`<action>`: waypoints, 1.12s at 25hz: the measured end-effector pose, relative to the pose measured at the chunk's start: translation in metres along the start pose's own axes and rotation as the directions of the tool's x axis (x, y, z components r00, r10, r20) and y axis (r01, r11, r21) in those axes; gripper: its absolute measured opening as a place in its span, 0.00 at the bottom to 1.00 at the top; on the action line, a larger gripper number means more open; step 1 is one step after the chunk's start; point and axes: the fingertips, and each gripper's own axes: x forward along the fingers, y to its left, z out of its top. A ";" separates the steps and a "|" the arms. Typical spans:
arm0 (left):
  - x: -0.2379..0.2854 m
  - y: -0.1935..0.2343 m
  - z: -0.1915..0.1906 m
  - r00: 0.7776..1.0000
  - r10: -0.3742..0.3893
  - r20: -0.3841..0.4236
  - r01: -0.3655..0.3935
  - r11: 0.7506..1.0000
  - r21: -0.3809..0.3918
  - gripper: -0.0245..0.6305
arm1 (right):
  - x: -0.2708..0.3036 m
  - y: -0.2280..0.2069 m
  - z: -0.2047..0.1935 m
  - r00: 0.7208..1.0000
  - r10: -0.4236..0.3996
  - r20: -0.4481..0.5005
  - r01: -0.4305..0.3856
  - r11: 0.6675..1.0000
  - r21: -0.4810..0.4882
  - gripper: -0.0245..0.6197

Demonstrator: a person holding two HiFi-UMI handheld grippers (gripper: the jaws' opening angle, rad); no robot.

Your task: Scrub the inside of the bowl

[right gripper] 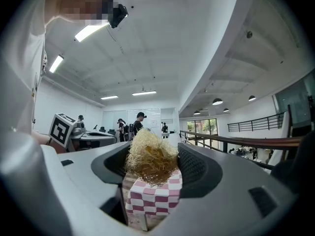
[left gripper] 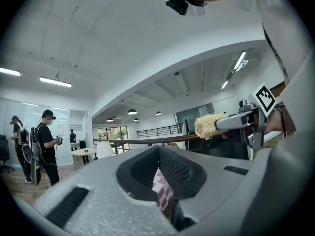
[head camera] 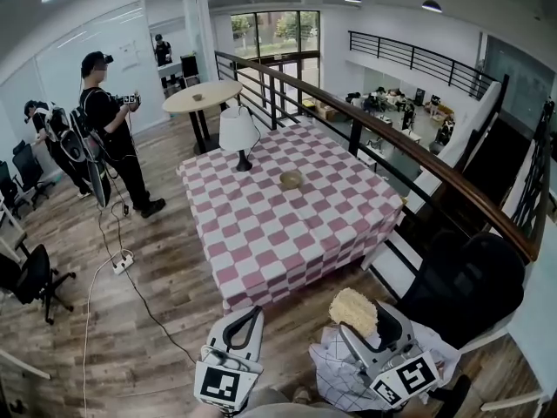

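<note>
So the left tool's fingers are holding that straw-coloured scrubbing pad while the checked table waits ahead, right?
Not quite. It is the right gripper that holds the scrubbing pad, as the right gripper view shows. The left gripper is shut and holds nothing. The checked table does wait ahead.

left hand-held gripper (head camera: 251, 317) + right hand-held gripper (head camera: 369, 324) = 2 | scrub pad (head camera: 348, 306) 1 | bowl (head camera: 291, 179) 1 | lamp (head camera: 238, 134) 1 | checked surface (head camera: 261, 238) 1 | round table (head camera: 202, 97) 1
</note>
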 end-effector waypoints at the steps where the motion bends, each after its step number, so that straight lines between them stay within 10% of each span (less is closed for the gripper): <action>1: 0.002 0.000 -0.001 1.000 0.008 -0.010 -0.008 1.000 -0.017 0.06 | 0.000 -0.005 0.000 1.000 -0.008 0.004 0.008 1.000 0.004 0.48; 13: 0.027 0.010 -0.012 0.997 0.065 -0.052 -0.058 0.990 0.129 0.06 | 0.022 -0.028 0.000 0.999 -0.010 0.043 0.009 1.000 0.026 0.48; 28: 0.138 0.089 -0.028 0.999 -0.029 -0.034 0.031 0.997 0.065 0.06 | 0.132 -0.081 -0.020 0.997 -0.076 -0.027 0.075 0.997 -0.009 0.48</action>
